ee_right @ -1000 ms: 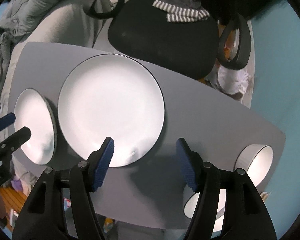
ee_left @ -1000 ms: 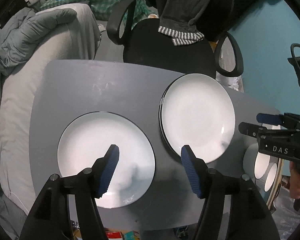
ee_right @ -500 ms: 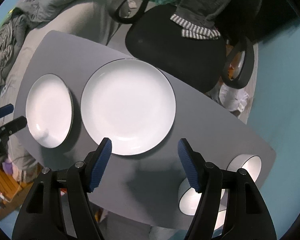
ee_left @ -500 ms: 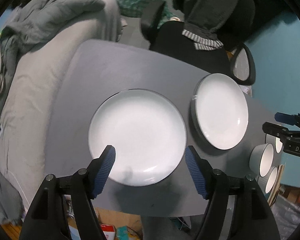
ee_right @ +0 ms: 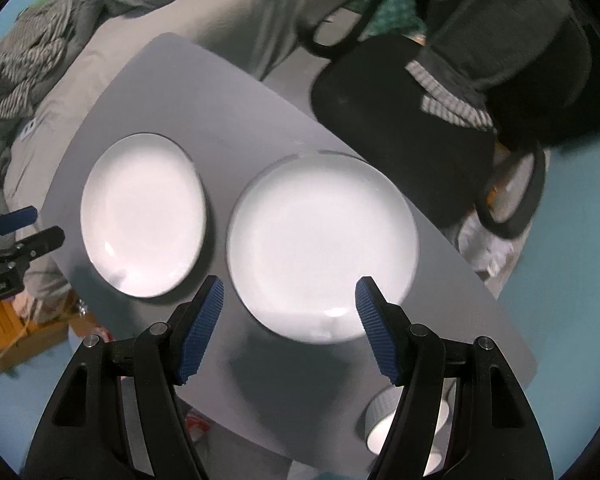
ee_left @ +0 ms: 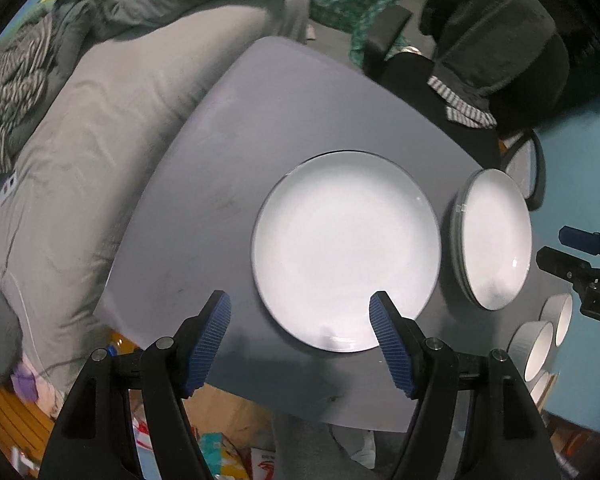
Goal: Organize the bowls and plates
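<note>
Plates sit side by side on the grey table (ee_left: pixel 228 128): left plate (ee_left: pixel 346 250) and right plate (ee_left: pixel 494 240), close but apart. White bowls (ee_left: pixel 538 350) cluster at the table's right end. Above, the left gripper (ee_left: pixel 300 340) hangs with fingers spread, empty. The right gripper (ee_right: pixel 286 324) hovers over the right plate, fingers likewise spread, gripping nothing.

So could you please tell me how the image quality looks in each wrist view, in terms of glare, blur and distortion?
Left wrist view: the near plate is blown out white, and fisheye bends the grey table edges, with only slight blur. Right wrist view: motion blur smears the right-hand plate rim and the chair, and both plates are overexposed.
</note>
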### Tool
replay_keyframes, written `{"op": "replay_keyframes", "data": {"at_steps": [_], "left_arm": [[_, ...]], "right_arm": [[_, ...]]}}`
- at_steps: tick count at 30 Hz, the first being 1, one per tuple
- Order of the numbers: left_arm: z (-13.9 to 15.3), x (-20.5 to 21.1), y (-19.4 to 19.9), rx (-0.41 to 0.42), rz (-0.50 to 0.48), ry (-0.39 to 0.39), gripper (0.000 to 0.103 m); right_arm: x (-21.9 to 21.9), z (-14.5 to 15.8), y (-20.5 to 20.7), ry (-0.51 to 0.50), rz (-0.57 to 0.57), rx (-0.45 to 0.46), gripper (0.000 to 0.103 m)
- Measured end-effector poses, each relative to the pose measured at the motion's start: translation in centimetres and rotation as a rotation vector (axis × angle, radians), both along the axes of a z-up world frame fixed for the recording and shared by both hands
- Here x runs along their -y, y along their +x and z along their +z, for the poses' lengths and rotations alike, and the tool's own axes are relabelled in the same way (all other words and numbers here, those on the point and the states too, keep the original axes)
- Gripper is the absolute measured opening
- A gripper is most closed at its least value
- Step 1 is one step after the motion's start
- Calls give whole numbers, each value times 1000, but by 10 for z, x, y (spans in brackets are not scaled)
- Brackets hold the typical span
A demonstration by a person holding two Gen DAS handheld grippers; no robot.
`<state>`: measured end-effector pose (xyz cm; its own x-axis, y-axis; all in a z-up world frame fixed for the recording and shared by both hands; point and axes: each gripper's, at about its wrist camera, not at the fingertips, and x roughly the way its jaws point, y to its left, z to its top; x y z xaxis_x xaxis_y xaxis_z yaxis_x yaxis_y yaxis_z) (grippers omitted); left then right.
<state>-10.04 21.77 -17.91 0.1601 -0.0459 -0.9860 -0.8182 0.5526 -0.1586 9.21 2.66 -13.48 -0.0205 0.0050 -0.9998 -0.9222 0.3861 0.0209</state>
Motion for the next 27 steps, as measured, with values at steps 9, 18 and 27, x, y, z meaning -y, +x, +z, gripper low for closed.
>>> {"op": "replay_keyframes", "data": {"at_steps": [9, 18, 27], "left_arm": [[-26, -12, -21, -9, 86, -52, 73], [-56, -19, -29, 14, 169, -105, 73], [-78, -24, -35, 19, 245, -136, 73]], "right_arm": [[-58, -32, -21, 14, 79, -108, 68], [-105, -62, -28, 53, 126, -177, 68], [-120, -93, -33, 33, 155, -206, 68]]}}
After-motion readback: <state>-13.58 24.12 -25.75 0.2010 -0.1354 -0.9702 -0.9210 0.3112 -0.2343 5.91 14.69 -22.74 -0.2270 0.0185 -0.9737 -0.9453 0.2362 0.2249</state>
